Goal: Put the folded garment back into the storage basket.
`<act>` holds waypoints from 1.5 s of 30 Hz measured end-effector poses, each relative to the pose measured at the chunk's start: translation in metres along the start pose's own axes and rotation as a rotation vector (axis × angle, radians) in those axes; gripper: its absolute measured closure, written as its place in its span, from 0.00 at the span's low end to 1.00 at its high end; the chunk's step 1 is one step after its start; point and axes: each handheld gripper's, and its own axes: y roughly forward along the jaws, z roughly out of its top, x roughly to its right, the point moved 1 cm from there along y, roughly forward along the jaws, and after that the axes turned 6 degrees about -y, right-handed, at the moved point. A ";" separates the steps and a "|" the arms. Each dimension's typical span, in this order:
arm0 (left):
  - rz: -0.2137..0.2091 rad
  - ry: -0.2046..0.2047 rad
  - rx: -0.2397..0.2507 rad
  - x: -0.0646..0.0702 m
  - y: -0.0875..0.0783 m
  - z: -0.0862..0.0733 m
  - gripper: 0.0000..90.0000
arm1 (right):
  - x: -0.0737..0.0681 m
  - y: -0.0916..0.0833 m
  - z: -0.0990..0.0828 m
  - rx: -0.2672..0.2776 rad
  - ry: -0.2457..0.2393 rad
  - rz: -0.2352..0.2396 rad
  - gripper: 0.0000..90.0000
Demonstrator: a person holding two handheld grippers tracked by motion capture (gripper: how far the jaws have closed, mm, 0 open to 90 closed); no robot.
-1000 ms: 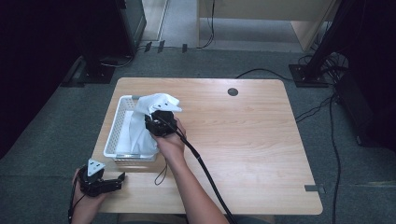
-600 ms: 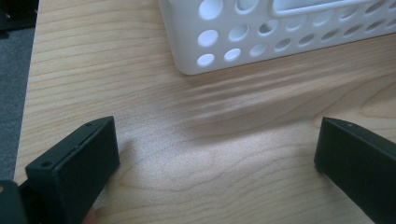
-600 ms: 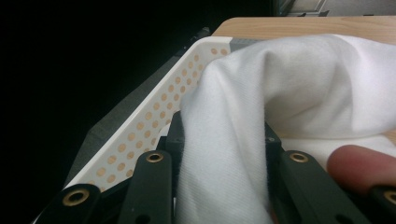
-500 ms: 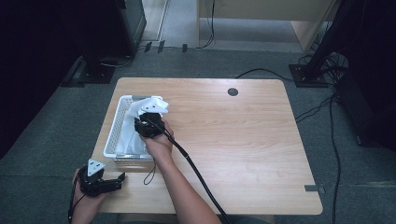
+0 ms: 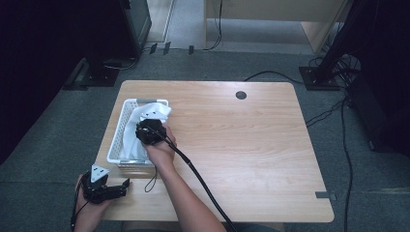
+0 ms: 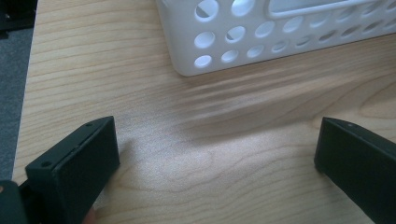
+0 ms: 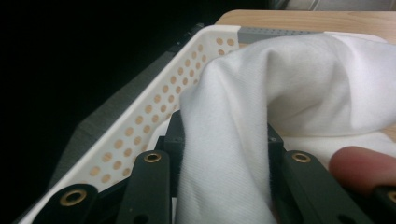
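So we've got the wooden table [image 5: 251,145] w/ a white perforated basket [image 5: 117,140] sitting near its left edge, long side running away from us. In the basket there's the white cloth [image 5: 145,118], soft woven stuff, bunched and folded, w/ a hump rising at the far end and part draped over the right rim. In the right gripper view the cloth [image 7: 280,93] looks clean, fine twill weave, curling up in a thick fold right out of the jaws, basket wall [image 7: 154,121] w/ its round holes running alongside.

Right gripper [image 5: 150,129] is over the basket, clenched on that fold of cloth, both pads pressing it from the sides. Left gripper [image 5: 113,189] rests at the near left corner of the table, jaws spread wide w/ nothing between, just bare wood; its view shows the basket's near end wall [image 6: 261,42] a bit ahead.

Vs a sec ago: right hand has come down and toward the near-left, so it's now lower into the basket, and the cloth hump that stood taller by the far right rim has sunk w/ it. Grip hasn't changed. Left gripper hasn't budged.
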 end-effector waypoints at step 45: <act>-0.001 -0.002 0.001 0.000 0.000 0.000 0.00 | 0.071 -0.055 -0.030 0.079 0.007 0.071 0.00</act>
